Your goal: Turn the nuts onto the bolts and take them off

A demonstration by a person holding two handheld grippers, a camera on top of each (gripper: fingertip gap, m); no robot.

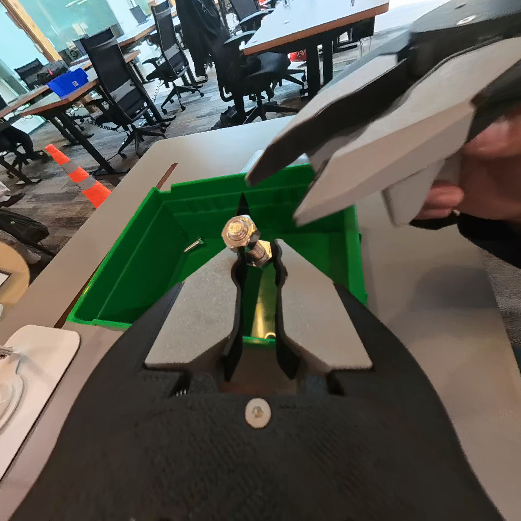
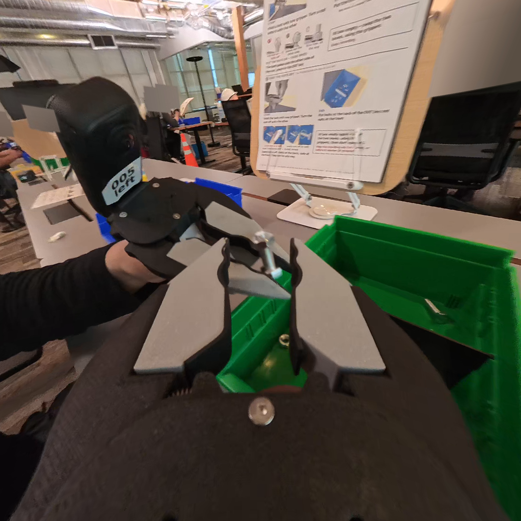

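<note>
An orange cone [image 1: 80, 176] stood on the floor off the table's [image 1: 214, 146] left edge, with black office chairs [image 1: 118, 81] and desks behind it. A white stand base [image 1: 42, 355] sat at the table's near left corner. The green bin [image 1: 127, 270] rested on the table near its far edge; a small loose bolt [image 1: 194, 244] lay on the bin's floor by the left wall. The left gripper [image 1: 255, 245] was clamped on a bolt [image 1: 255, 252] above the bin, and a nut [image 1: 240, 231] sat threaded at the bolt's free end. The right gripper [image 1: 270, 201] hung over the bin's far right corner, its fingers spread and empty, blocking part of the back wall. From the right wrist view, a brass-coloured nut [image 2: 284, 339] lay in the bin, and an instruction sheet [image 2: 332, 84] stood behind.
</note>
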